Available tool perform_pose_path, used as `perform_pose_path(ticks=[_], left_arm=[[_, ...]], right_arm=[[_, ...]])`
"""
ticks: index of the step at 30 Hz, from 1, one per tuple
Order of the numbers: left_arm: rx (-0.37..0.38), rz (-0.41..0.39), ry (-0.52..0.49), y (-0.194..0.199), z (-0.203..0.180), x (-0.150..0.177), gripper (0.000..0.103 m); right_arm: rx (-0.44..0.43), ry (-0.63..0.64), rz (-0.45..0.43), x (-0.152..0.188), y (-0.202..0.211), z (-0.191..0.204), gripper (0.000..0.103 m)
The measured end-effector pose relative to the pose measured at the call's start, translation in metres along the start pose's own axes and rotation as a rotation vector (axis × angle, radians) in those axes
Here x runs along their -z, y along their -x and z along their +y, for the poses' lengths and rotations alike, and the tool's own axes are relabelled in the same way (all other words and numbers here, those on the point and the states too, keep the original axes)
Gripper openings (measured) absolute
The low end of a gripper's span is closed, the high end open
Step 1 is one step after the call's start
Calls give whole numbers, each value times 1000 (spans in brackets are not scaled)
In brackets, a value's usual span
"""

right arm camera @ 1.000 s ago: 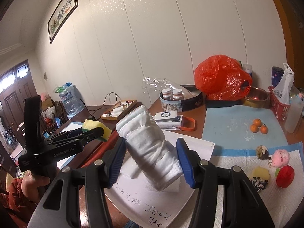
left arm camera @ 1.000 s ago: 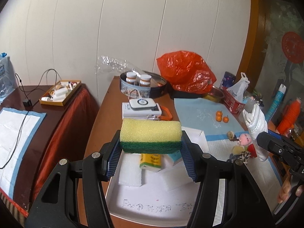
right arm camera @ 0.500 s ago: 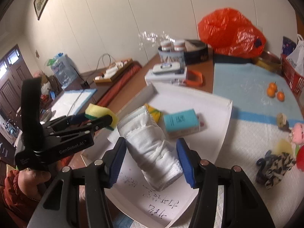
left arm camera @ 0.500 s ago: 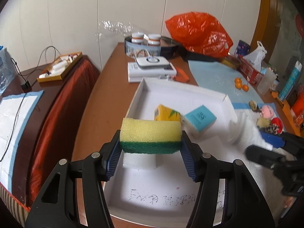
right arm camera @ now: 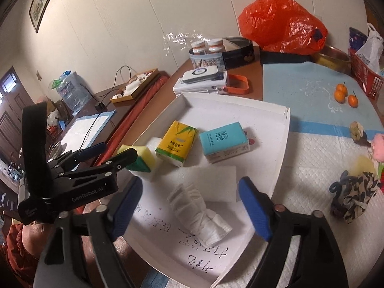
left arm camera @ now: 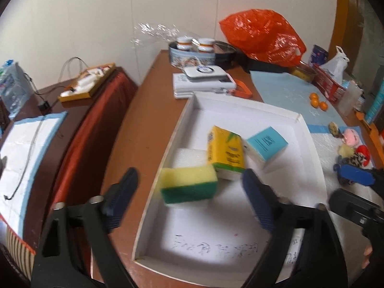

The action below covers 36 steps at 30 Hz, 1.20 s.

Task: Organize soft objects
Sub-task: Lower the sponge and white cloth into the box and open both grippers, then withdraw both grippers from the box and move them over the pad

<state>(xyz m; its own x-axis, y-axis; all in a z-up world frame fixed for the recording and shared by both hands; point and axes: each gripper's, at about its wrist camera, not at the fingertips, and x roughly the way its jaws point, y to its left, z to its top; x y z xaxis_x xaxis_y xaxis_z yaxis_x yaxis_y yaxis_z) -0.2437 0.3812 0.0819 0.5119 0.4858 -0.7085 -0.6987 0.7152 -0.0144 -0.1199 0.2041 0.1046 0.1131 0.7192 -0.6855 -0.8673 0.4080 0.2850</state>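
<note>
left gripper (left arm camera: 189,192): jaws opening, blue ribbed pads clear of porous yellow-green sponge (left arm camera: 188,186) between them, over flat white box (left arm camera: 309,144) | right gripper (right arm camera: 192,201): jaws opening, quilted white cloth roll (right arm camera: 199,213) lies free between on box floor beside glossy tissue packs (right arm camera: 177,145)

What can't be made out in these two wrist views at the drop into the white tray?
- Left wrist view: the yellow-and-green sponge is motion-blurred, so whether it rests on the shallow white cardboard tray is unclear.
- Both views: the handwritten black characters are too distorted to read.
- Right wrist view: the pink plush toy is cut off by the frame edge.
</note>
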Motion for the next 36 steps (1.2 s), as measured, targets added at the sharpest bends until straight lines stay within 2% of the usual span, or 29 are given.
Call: perform_pose_path(ticks=[1,2,6,8,27,36], left_arm=[[-4,-8,6,3,1,0,103],[-7,-21,15,7,3,-1,103],[-10,-66,43,26,7,-3,103],[-15,-76,48,32,7,-3,103],[-71,-95,62,72,-13,18,103],[-81,-80,68,77,-34,27,103]], right_arm=[[11,7,-17,0,2,1,95],[30,24,-53,0,8,4,103],[60,67,-142,-1,25,11,103],[54,72,-159,-1,30,12,103],[0,111,-166,16,50,15,103],[-17,97,-144,23,56,-2,103]])
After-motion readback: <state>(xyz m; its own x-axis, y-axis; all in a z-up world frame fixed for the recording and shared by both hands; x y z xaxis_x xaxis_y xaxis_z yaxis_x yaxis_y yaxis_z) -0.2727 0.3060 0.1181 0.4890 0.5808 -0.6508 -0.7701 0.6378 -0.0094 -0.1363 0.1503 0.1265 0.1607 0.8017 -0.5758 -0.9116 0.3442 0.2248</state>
